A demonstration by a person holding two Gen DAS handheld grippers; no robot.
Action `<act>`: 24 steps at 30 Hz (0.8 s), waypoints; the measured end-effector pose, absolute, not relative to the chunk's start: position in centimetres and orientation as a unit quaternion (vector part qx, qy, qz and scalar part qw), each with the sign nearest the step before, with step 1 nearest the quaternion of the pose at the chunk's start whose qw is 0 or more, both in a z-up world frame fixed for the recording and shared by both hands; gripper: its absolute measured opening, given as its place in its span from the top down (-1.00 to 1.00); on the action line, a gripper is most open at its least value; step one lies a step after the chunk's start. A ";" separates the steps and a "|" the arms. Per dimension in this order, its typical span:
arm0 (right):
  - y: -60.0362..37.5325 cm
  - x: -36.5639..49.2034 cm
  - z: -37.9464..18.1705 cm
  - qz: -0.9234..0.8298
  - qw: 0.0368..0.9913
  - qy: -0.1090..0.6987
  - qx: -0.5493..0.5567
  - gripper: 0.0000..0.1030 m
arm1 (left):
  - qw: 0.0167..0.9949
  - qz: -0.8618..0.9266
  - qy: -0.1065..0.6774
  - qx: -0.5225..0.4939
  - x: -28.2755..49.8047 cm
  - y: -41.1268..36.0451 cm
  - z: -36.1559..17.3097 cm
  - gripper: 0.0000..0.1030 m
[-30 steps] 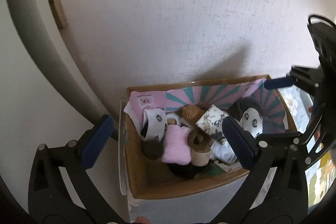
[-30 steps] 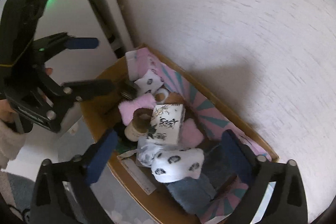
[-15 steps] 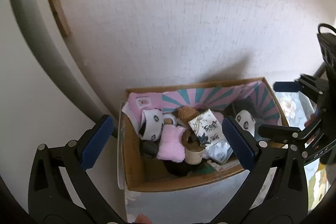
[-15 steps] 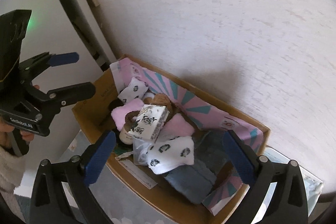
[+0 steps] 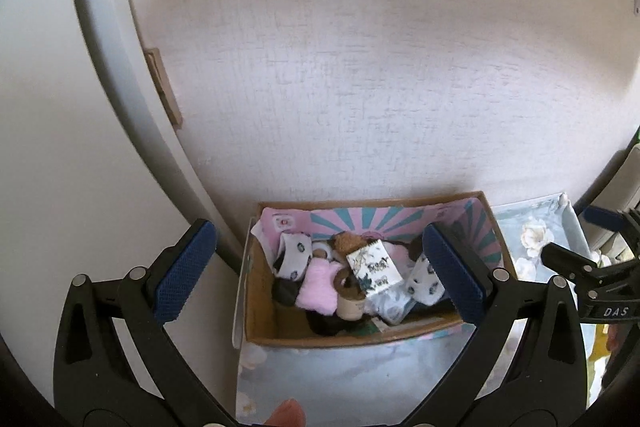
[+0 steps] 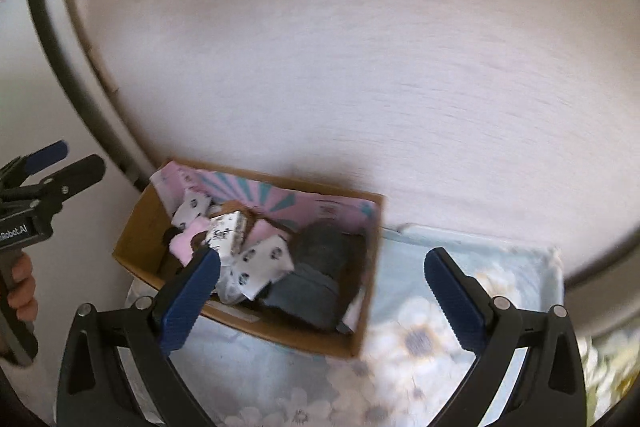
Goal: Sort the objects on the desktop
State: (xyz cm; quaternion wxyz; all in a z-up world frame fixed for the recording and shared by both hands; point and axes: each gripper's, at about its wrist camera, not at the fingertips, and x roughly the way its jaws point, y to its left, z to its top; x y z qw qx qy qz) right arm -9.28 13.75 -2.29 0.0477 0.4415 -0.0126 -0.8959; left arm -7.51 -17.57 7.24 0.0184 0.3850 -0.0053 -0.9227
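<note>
- Up close, a cardboard box (image 5: pixel 260 299) sits on a floral cloth (image 5: pixel 360 379), pushed against a pale textured wall (image 5: pixel 360 87).
- Inside, the box's back wall is lined with pink and teal striped paper (image 5: pixel 372 219).
- Filling the box is a jumble of small things: a fluffy pink cloth (image 5: pixel 318 287), a white sock (image 5: pixel 294 255) with dark prints at the left end, and a second printed sock (image 5: pixel 424 279) toward the right.
- Leaning on the heap near the middle is a small white packet (image 5: pixel 374 267) with dark lettering; just in front of it stands a short tan roll (image 5: pixel 350 301).
- From the right-hand camera, a dark grey cloth (image 6: pixel 316 275) fills the box's right end.
- Held above and in front of the box, the left gripper (image 5: pixel 320 281) has its blue-padded fingers (image 5: pixel 186 275) spread wide, with nothing between them.
- Over the cloth to the right of the box, the right gripper (image 6: pixel 324 301) is likewise wide open and empty, its blue fingers (image 6: pixel 450 303) apart.
- At the left edge of the right-hand view, a hand (image 6: pixel 22 285) grips the left tool's handle.
- That view is blurred, so fine detail in the box is hard to make out.
</note>
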 end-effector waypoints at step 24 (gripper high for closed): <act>18.9 2.8 -1.5 -0.903 -0.086 -0.063 0.417 -0.98 | -0.003 -0.928 -0.001 0.372 1.6 -11.6 9.1 -1.00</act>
